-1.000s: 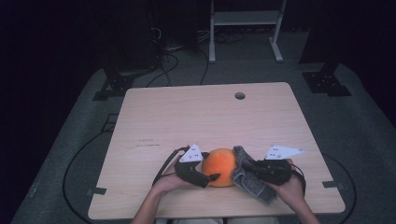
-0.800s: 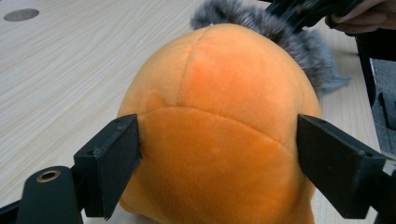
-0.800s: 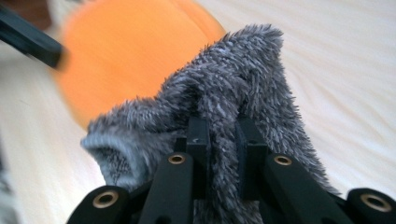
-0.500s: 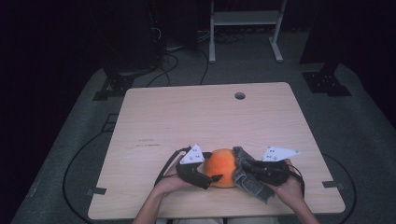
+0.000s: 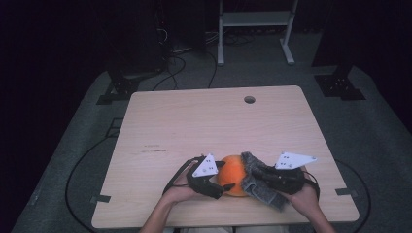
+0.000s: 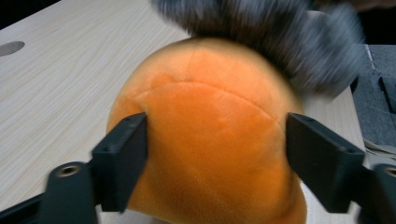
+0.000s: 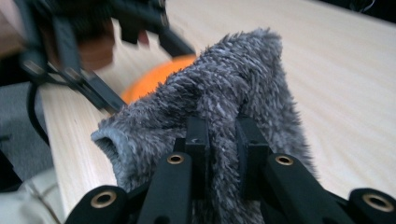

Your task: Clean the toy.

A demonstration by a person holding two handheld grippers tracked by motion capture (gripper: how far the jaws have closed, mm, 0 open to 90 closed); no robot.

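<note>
Orange plush ball (image 5: 232,174) sits on the table (image 5: 204,126) near its front edge, between both hands. Left gripper (image 6: 215,154) straddles it, jaws pressed into its sides after closing in just now. Right gripper (image 7: 223,140) is pinched tight on a grey fuzzy cloth (image 7: 224,93), which drapes against the ball's far side.

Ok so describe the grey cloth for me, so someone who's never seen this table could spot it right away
Look at the near edge of the wooden table, where the person's two hands meet. There a round orange plush ball sits, clamped by the left gripper. The grey cloth lies against the ball's right side, pinched in the right gripper; it is the only shaggy, dark grey, floppy thing there.
</note>
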